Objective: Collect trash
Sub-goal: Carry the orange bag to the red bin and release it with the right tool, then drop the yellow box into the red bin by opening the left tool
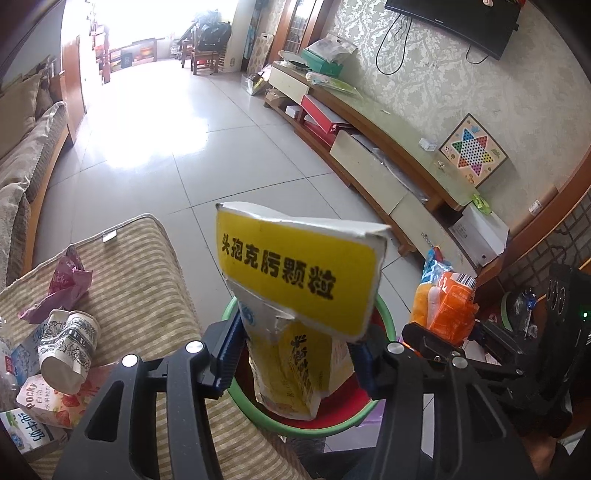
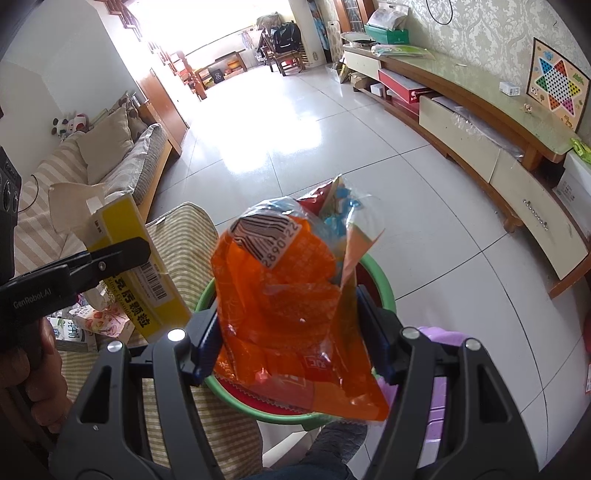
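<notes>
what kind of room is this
Most likely a home living room: a striped sofa along one wall, a wall-mounted TV above a long low TV cabinet, and a glossy tiled floor.

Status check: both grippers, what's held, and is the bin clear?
Left gripper around yellow medicine box. Right gripper grips orange snack bag. Green-rimmed bin directly below, unobstructed.

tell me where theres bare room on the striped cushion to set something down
Bare: the far half of the striped cushion, from the pink wrapper to the edge by the green bin. Crowded: the near left corner, with the paper cup, Pocky box and milk carton.
</notes>
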